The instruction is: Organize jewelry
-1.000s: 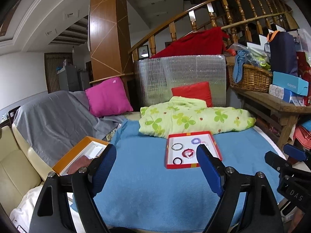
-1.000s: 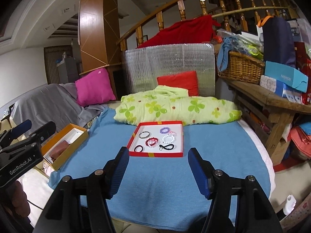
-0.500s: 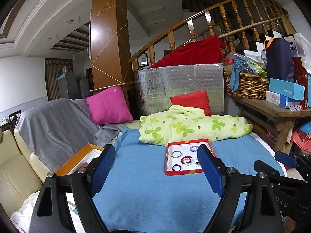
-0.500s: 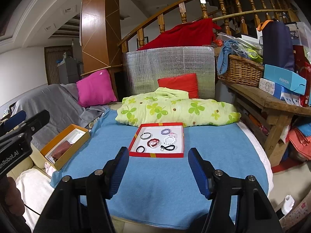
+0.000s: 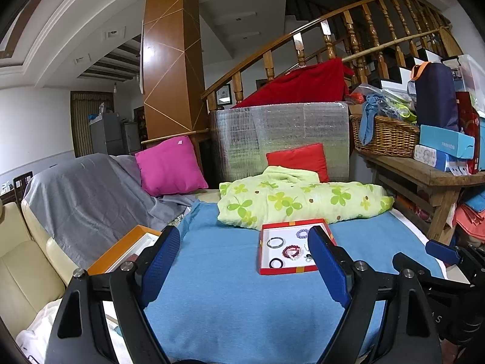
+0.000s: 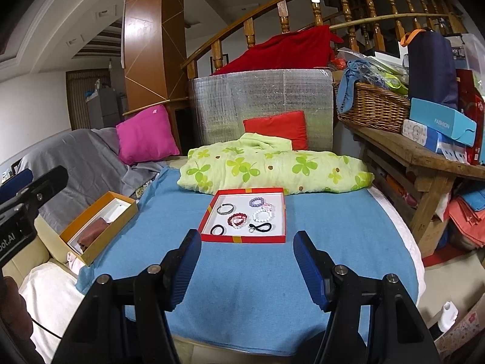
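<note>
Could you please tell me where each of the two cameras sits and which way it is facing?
Left wrist: on the left gripper, looking along its open fingers over the blue blanket at the red tray; the right gripper shows at the right edge.
Right wrist: on the right gripper, facing the red tray squarely; the left gripper shows at left.
Shared: tray, bracelets, orange box, green quilt.

A blue blanket [image 6: 257,288] covers the tabletop, and the red tray [image 6: 242,238] sits flat near its middle. Behind the red tray, a green clover-print quilt [image 6: 272,166] lies bunched along the far edge, just beside the tray's back rim. Left of the red tray, well apart, an orange box [image 6: 100,244] rests open at the blanket's left edge, partly overhanging it. A white cloth [image 6: 403,227] shows under the blanket, right of the tray.
</note>
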A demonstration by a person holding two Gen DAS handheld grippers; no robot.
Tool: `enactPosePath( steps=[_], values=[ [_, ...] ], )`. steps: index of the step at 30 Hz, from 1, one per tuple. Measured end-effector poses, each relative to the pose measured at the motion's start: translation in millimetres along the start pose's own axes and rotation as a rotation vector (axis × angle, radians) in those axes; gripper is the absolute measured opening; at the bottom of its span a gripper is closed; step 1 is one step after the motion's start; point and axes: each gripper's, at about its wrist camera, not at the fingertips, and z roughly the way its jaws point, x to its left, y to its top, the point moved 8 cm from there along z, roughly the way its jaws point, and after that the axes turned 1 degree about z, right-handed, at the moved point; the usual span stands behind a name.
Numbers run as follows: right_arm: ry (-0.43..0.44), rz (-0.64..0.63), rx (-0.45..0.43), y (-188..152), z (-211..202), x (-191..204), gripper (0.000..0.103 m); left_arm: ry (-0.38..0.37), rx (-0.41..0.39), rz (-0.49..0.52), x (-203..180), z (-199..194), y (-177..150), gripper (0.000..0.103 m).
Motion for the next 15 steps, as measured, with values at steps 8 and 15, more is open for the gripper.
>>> enactPosePath(
  steps=[8, 15],
  values=[
    [-0.002, -0.007, -0.007, 4.6, -1.2, 4.6, 0.067, -0.001, -0.012, -0.006, 5.4, -3.3, 4.3, 0.087],
    [-0.005, -0.009, -0.017, 8.4, -3.9, 8.5, 0.067, 0.006, -0.019, -0.012, 9.2, -5.9, 6.1, 0.088]
  ],
)
